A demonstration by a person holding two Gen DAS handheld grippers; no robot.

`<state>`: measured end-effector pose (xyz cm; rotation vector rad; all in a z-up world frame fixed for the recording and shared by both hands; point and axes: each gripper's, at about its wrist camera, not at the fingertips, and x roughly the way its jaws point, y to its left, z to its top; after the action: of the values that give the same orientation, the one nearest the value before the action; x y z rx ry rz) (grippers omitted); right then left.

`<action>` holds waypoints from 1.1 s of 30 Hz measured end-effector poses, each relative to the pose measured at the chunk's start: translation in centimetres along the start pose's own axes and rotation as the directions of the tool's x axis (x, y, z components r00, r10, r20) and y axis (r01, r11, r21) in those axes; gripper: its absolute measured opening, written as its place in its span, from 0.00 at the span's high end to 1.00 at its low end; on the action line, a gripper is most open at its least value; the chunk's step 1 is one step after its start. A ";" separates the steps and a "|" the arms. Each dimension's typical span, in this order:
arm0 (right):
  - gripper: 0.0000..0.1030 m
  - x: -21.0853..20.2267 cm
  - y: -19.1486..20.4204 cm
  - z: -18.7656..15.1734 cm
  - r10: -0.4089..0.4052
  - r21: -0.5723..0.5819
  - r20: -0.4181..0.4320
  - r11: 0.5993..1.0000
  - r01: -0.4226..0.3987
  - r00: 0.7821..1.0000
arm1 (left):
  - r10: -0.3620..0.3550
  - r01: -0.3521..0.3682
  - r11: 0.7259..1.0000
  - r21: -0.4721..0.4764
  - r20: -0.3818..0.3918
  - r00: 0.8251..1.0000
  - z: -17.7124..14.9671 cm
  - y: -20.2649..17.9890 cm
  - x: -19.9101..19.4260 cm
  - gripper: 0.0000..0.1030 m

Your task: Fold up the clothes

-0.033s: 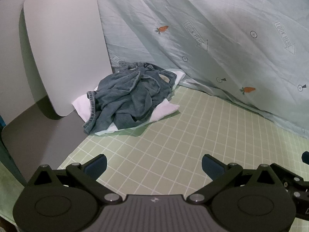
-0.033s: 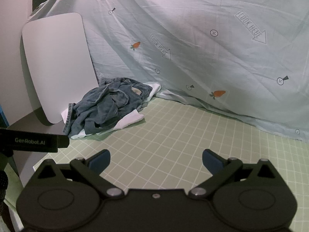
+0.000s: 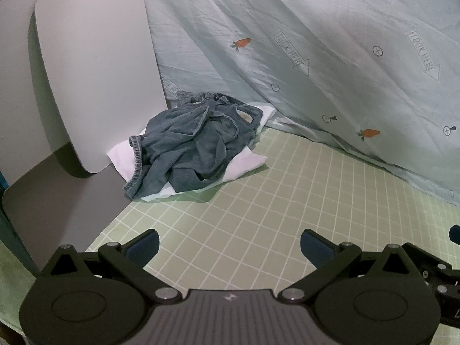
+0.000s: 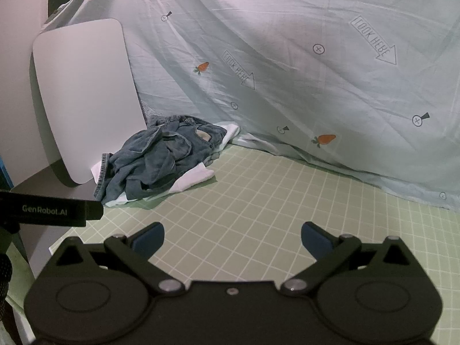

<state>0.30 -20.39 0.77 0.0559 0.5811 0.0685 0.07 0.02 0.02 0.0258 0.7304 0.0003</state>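
The white garment (image 3: 244, 164) is mostly buried: only its edges and one corner poke out from under the crumpled denim piece (image 3: 192, 143), so I can't tell what sort of clothing it is, nor whether more lies beneath. The denim is too bunched to make out its shape; a hem runs along the side nearest the white board (image 3: 95, 69). That board leans against the backdrop, and the pile, two pieces that I can count, sits just beside its foot, at the far end of the green checked mat (image 3: 258, 230). A grey surface (image 3: 57, 201) shows under the board, beyond the mat's edge.

Behind the board hangs a pale printed sheet (image 3: 330, 43); its lower edge bunches onto the mat, hiding whatever is behind.

The left gripper (image 3: 230, 244) hovers well short of the pile, jaws spread wide, nothing between them. The right gripper (image 4: 232, 238) is the same, wide apart and empty. Both grippers' bodies are cut off at the bottom of their views.
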 end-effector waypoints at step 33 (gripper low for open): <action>0.00 0.3 -1.0 -0.5 0.010 0.002 -0.011 1.000 -0.010 1.000 | 0.013 -0.013 1.000 0.001 -0.020 1.000 0.0 -0.1 0.3 0.00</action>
<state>0.34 -21.38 0.08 0.0604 0.5923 0.0785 0.31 -0.03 -0.21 0.0312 0.7498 0.0130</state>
